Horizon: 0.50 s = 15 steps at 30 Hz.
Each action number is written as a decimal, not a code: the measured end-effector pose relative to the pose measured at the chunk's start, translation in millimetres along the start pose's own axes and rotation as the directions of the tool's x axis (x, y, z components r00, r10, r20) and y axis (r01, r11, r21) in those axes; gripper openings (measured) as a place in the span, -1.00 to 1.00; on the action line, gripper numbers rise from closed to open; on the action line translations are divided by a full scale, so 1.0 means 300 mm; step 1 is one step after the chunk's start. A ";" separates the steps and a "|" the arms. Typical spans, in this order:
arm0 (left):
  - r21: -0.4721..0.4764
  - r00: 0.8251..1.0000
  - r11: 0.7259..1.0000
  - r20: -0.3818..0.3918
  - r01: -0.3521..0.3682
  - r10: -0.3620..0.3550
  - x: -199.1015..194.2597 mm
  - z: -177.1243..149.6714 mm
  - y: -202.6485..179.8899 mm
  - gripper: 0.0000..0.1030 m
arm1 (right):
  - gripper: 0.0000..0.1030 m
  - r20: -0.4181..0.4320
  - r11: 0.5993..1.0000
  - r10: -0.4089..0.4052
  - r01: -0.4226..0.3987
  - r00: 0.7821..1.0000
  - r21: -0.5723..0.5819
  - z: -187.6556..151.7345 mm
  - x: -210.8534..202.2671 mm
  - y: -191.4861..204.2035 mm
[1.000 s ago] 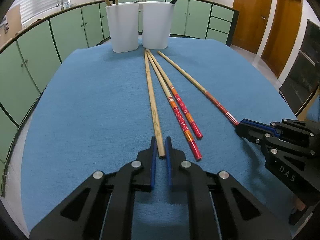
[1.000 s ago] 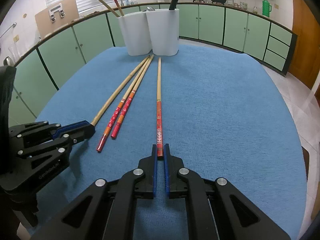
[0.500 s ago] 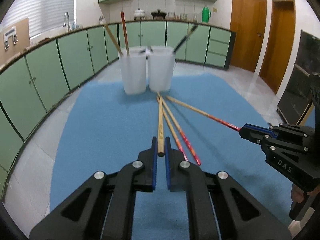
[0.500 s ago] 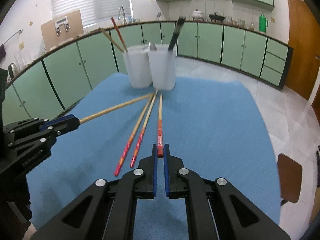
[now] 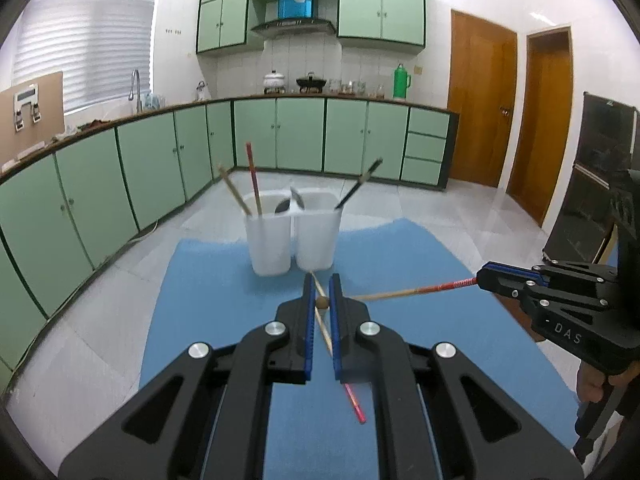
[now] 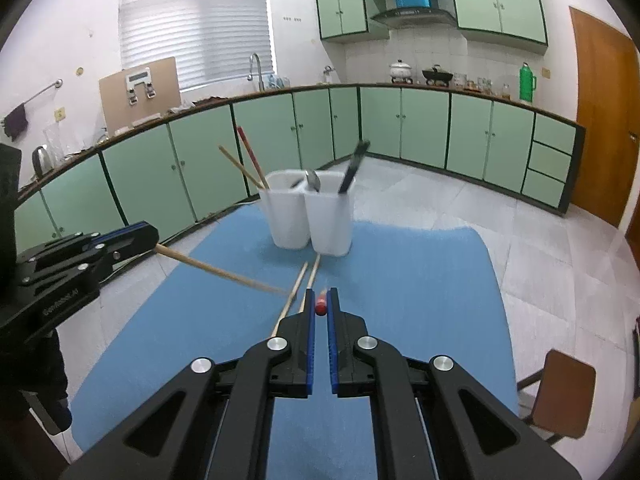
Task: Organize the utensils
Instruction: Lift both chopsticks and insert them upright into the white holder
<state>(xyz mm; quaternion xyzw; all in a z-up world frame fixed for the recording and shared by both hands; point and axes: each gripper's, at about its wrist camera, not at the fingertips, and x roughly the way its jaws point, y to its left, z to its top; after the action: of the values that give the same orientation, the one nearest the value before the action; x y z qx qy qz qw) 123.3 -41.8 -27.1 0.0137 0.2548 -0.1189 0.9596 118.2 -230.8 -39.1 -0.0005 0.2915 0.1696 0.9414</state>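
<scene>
My left gripper (image 5: 321, 284) is shut on a plain bamboo chopstick (image 5: 321, 303), seen end-on and lifted above the blue mat (image 5: 224, 280). It also shows in the right wrist view (image 6: 224, 274). My right gripper (image 6: 319, 300) is shut on a red-ended chopstick (image 6: 320, 307), lifted too. That chopstick also shows in the left wrist view (image 5: 420, 290). Two red-ended chopsticks (image 6: 300, 292) lie on the mat. Two white holders (image 5: 294, 236) stand at the mat's far edge with chopsticks and spoons inside.
The table's mat ends just behind the holders. Green kitchen cabinets (image 5: 160, 160) curve around behind. A brown chair (image 6: 564, 392) stands to the right of the table. Wooden doors (image 5: 480, 108) are at the far right.
Both grippers have risen high above the mat, each lifting its chopstick off the surface. The camera views tilted up, and the holders now look farther and lower.
</scene>
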 end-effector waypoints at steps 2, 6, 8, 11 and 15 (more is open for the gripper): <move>0.002 1.000 1.000 0.015 0.010 -0.010 -0.007 0.024 0.000 -0.89 | -0.89 0.008 1.000 0.007 -0.007 1.000 -0.013 0.035 -0.005 0.003; 0.027 0.999 1.000 0.047 0.015 -0.017 -0.023 0.072 -0.008 -0.89 | -0.89 0.014 0.999 0.040 -0.040 0.999 -0.030 0.102 -0.013 0.007; 0.040 0.998 0.999 0.057 0.015 -0.017 -0.034 0.087 -0.008 -0.89 | -0.89 0.012 0.998 0.056 -0.056 0.998 -0.039 0.134 -0.013 0.006; 0.056 0.997 0.998 0.070 0.023 -0.026 -0.037 0.116 -0.009 -0.89 | -0.89 0.010 0.996 0.065 -0.064 0.998 -0.060 0.176 -0.011 0.017; 0.074 0.996 0.997 0.083 0.034 -0.040 -0.047 0.146 -0.014 -0.89 | -0.89 0.017 0.993 0.081 -0.079 0.997 -0.093 0.225 -0.018 0.026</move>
<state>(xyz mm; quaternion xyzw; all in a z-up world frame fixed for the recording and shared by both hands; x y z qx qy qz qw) 131.7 -46.4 18.0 0.0384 0.2096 -0.1464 0.9660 148.5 -218.4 20.7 -0.0303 0.2732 0.2205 0.9359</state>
